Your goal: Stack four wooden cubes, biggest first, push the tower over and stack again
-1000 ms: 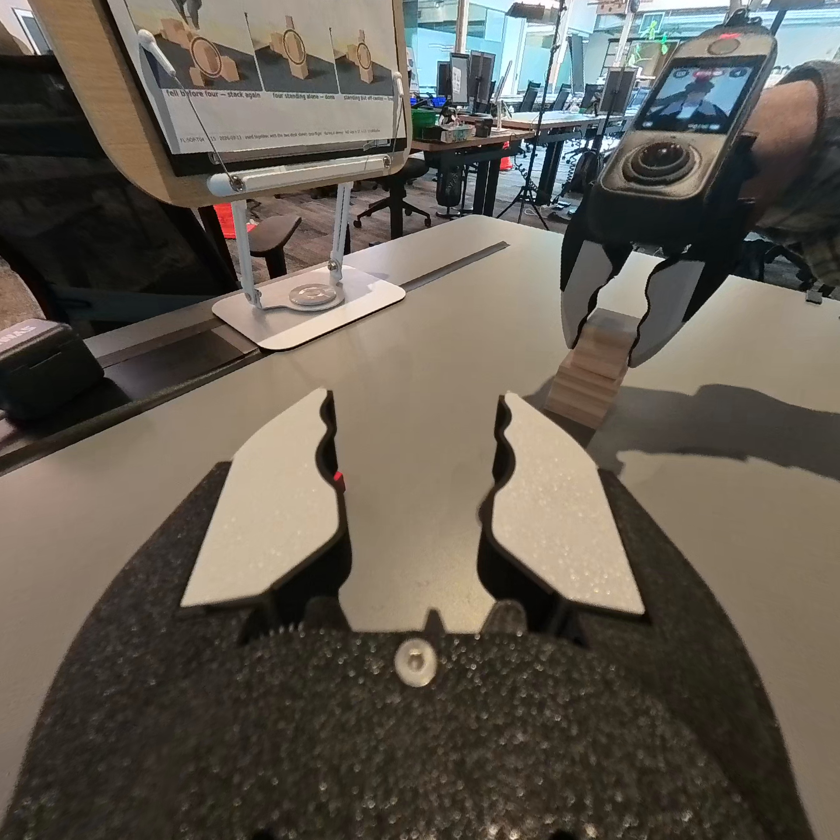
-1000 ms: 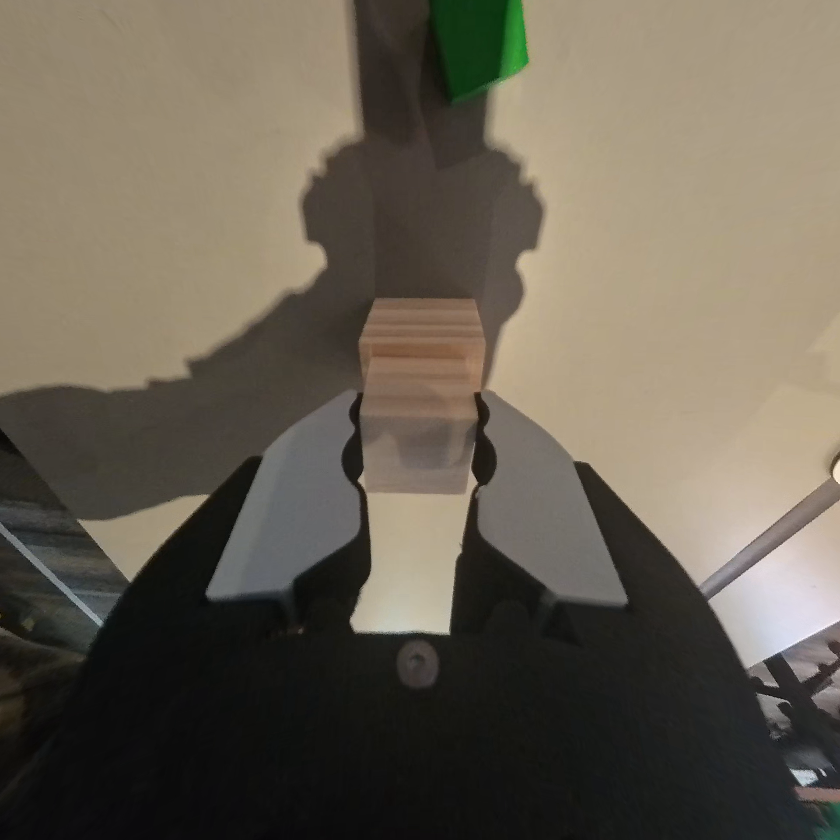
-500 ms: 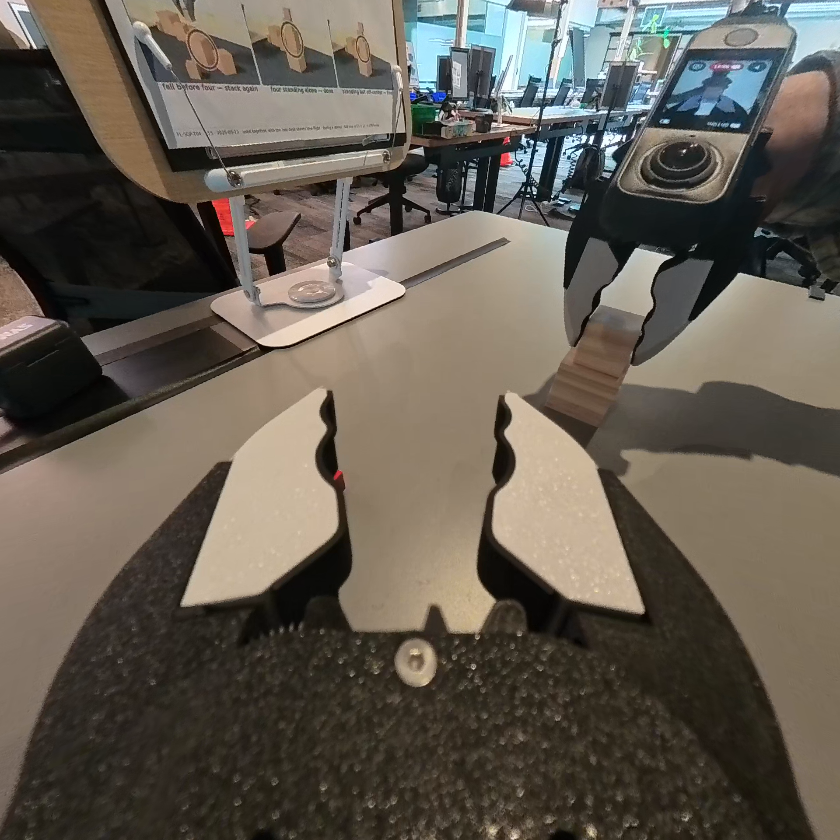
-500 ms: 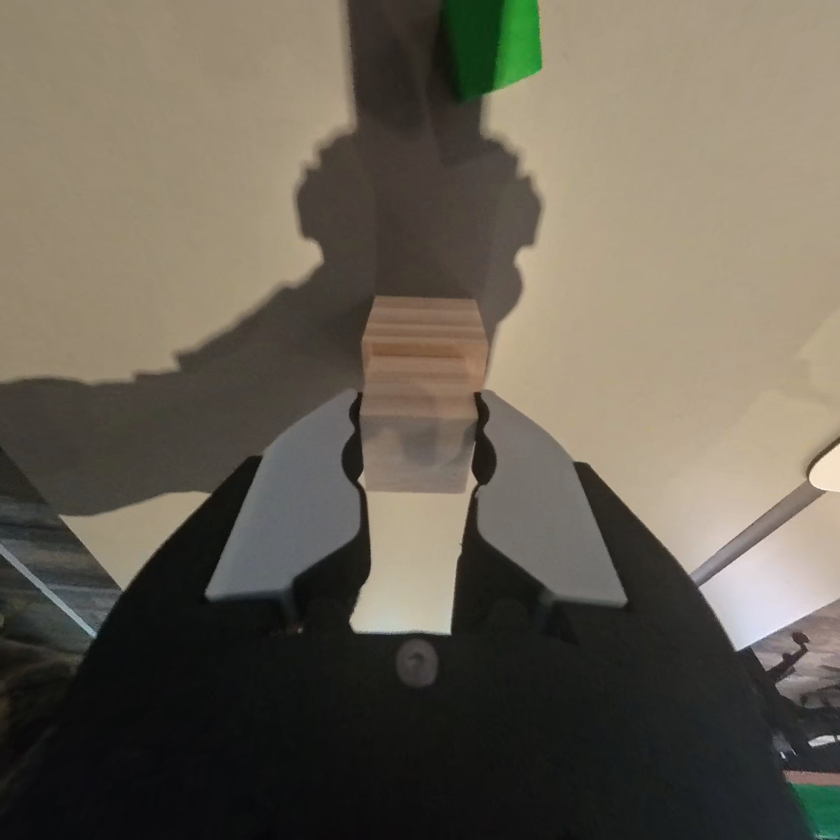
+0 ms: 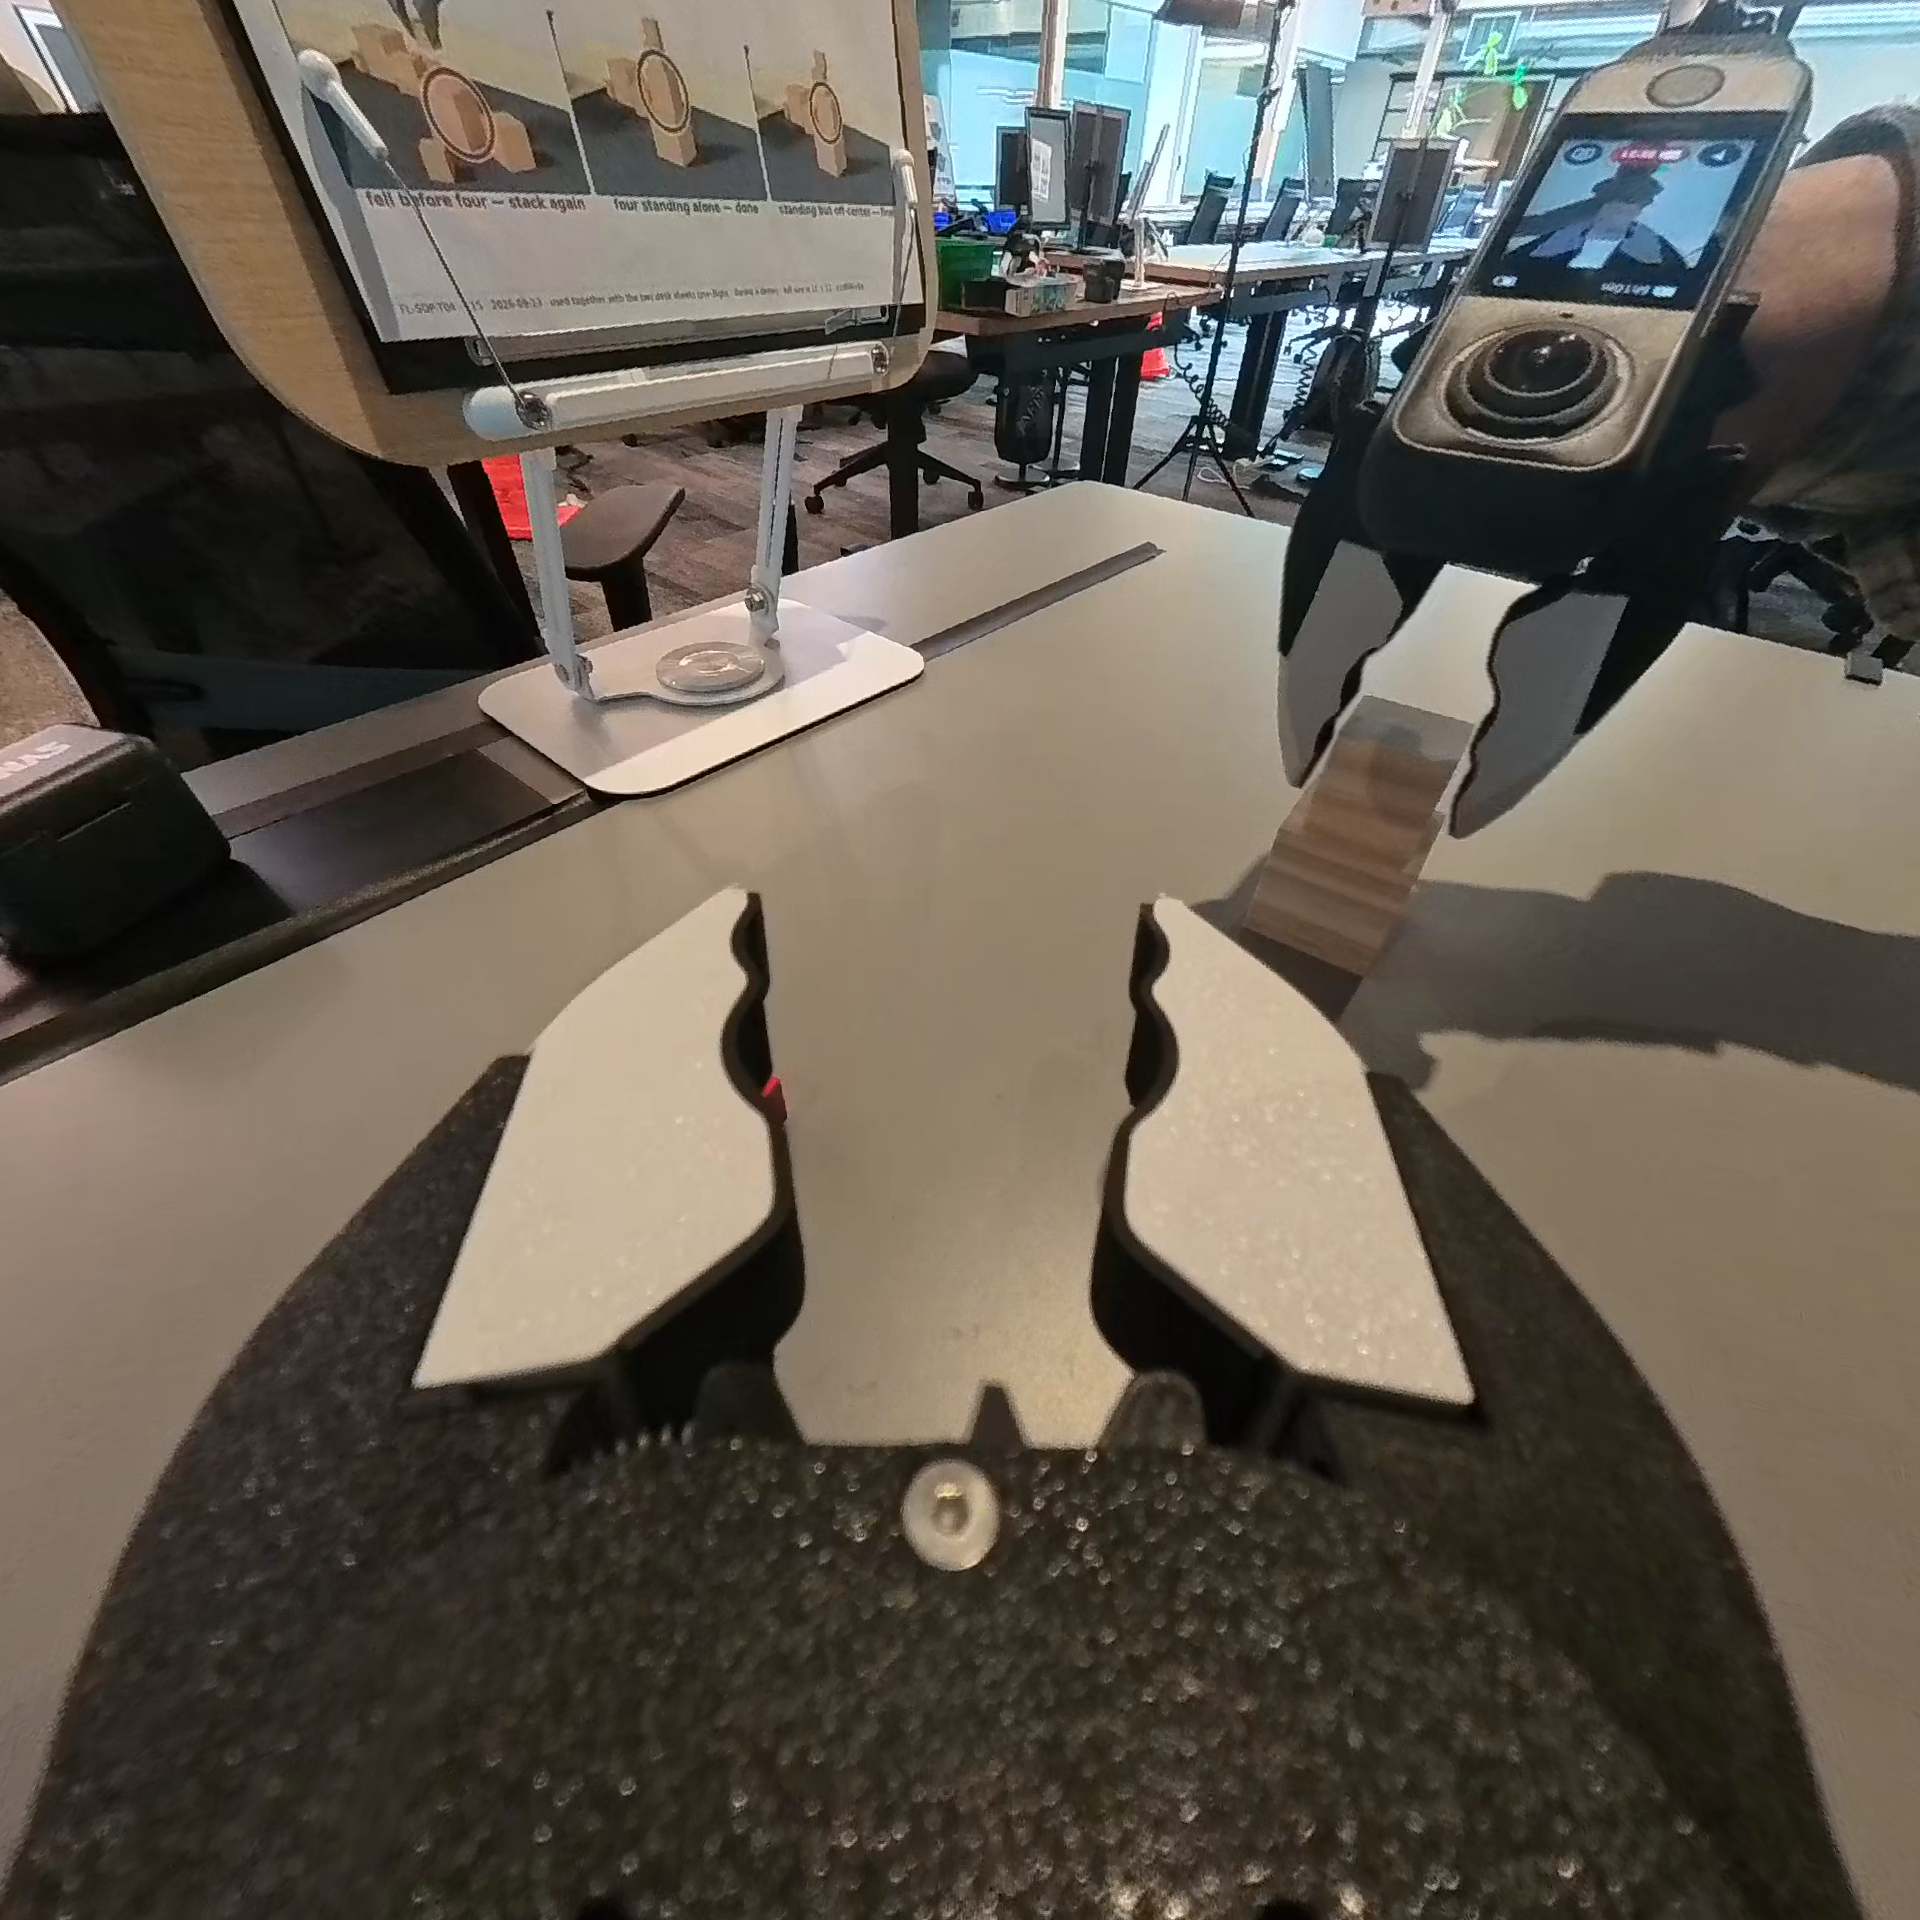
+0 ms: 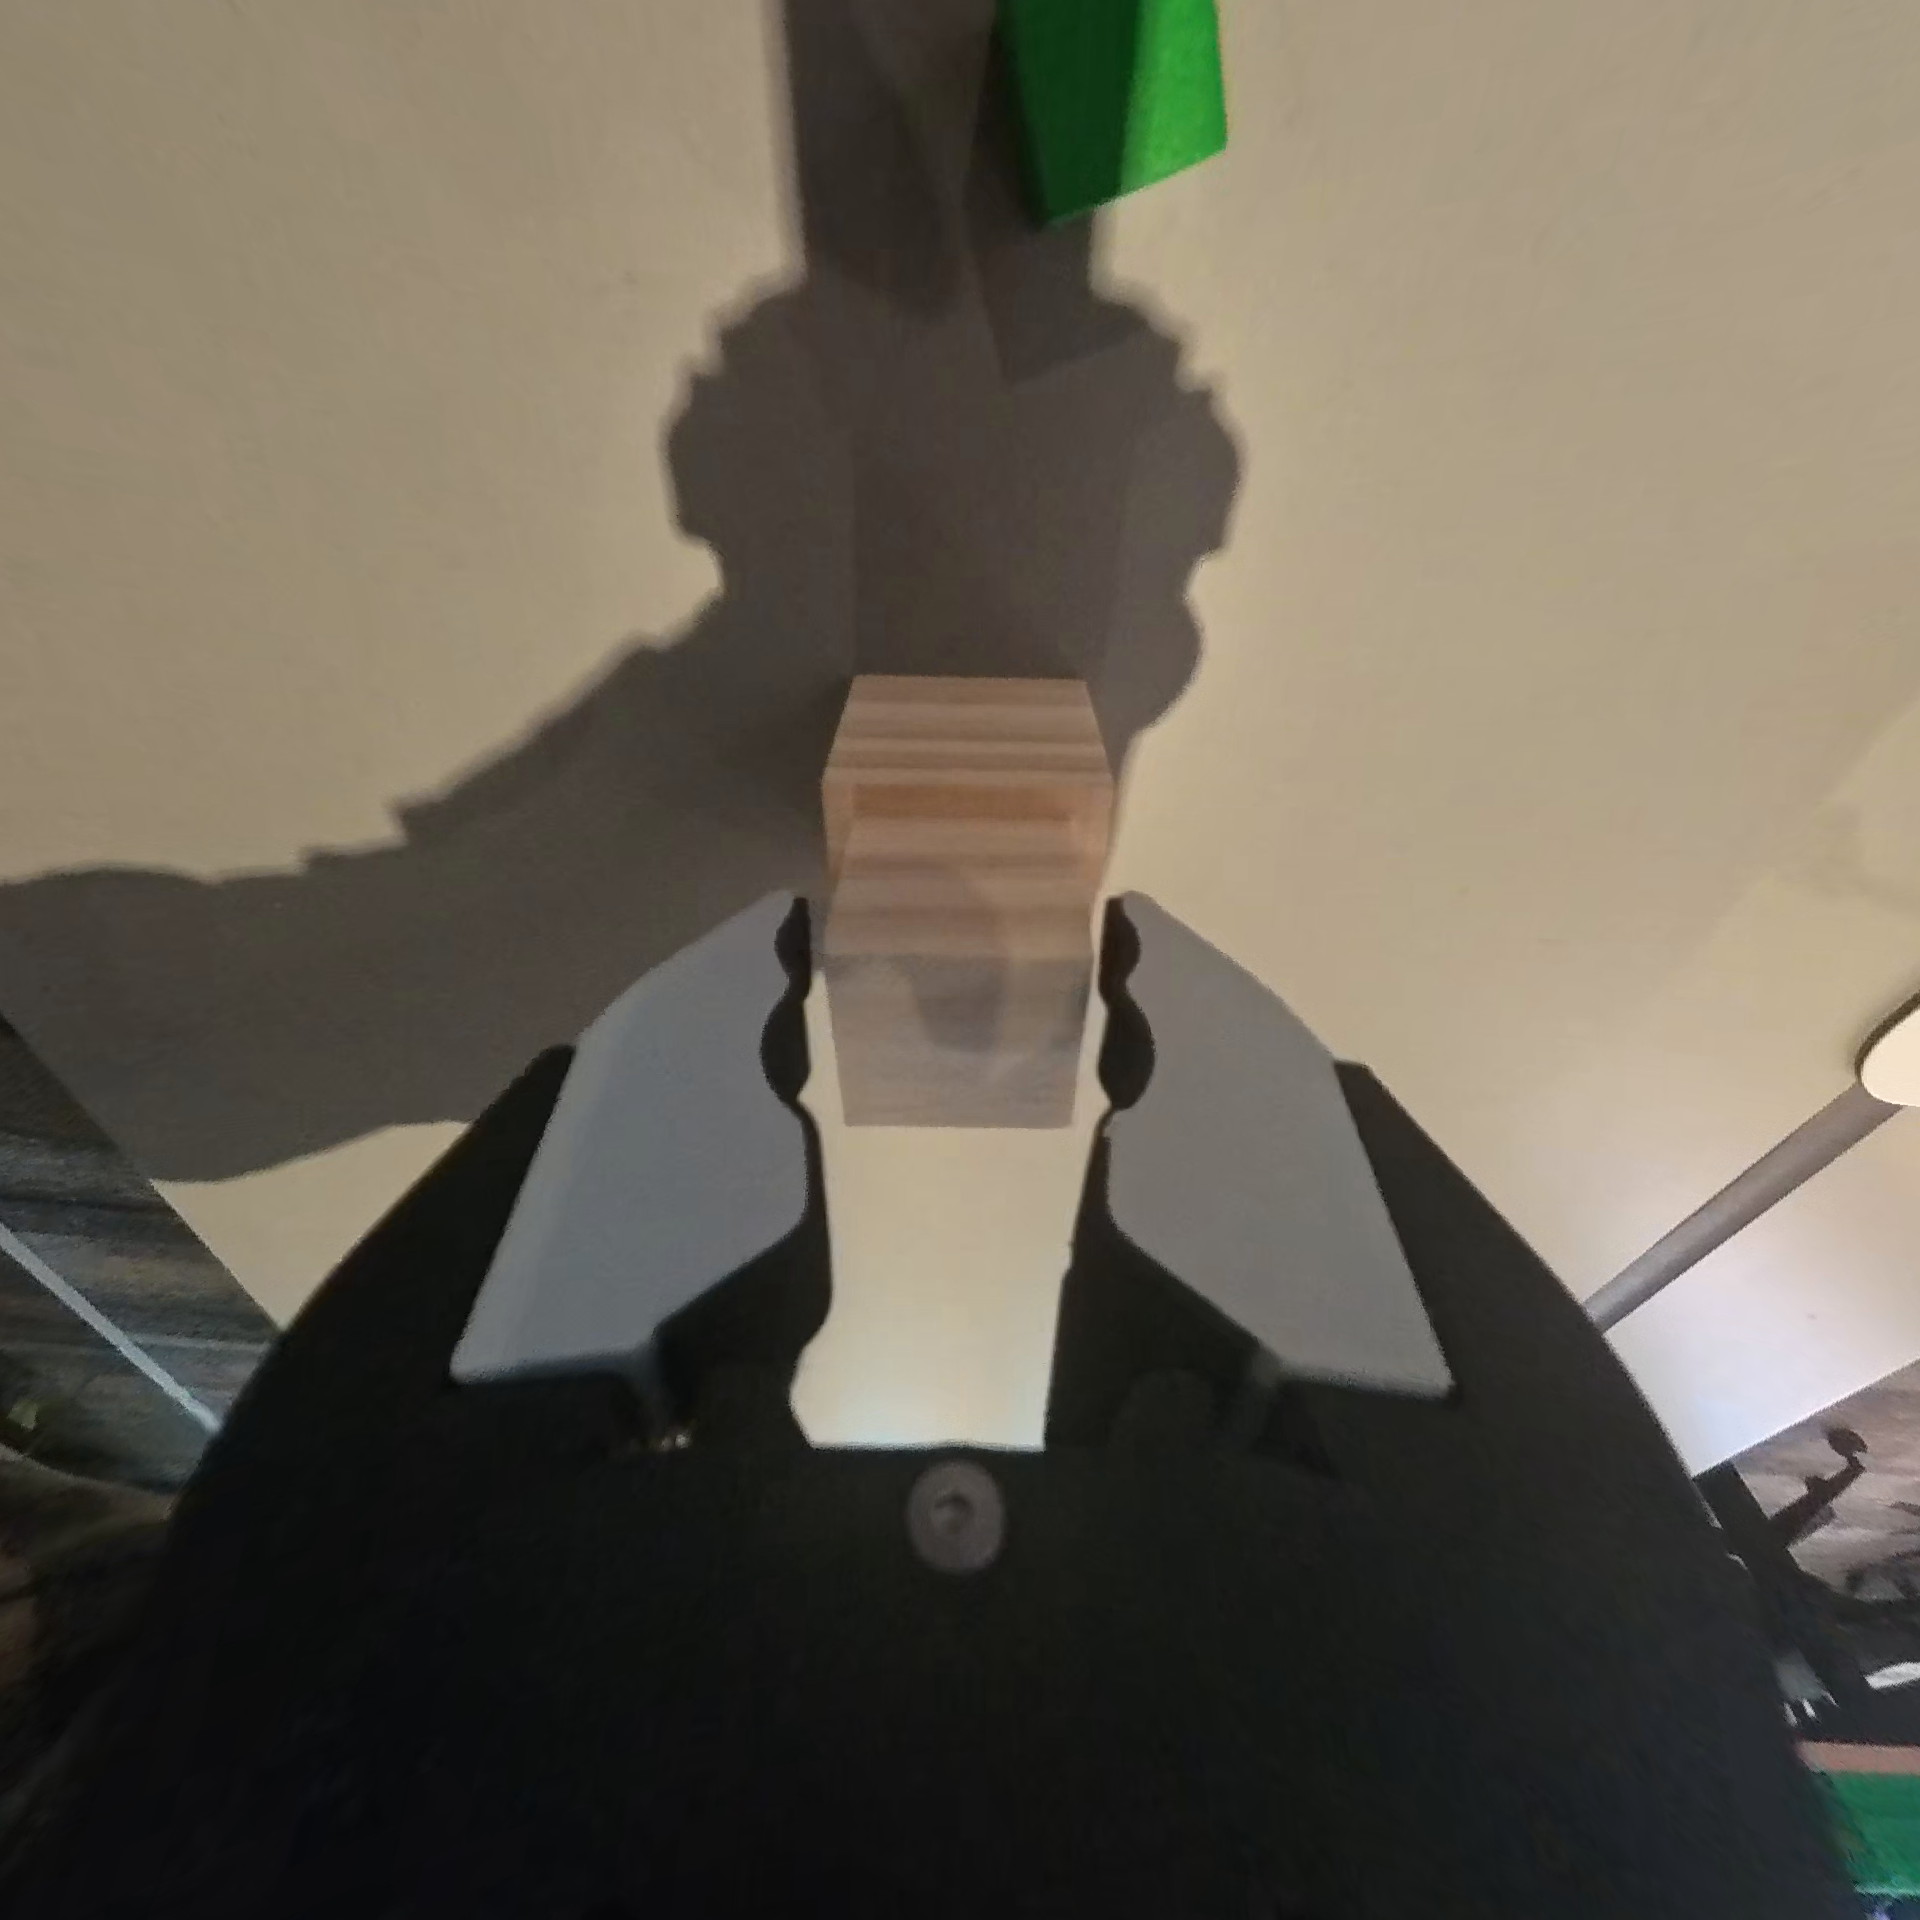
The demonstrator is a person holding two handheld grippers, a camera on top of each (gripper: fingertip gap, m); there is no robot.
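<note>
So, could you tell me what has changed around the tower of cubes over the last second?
The right tool has opened: its fingers, which pressed the top cube a second ago, now stand apart from it, so the cube is released on the tower. The left tool stays open and empty over the table.

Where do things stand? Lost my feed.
Right gripper open, straddling top cube, gaps both sides. Left gripper open, empty, low over table. Tower standing. Nothing blocking.

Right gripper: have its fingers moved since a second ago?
Yes. The right gripper has opened: its fingers now stand clear of the top cube, which stays put.
</note>
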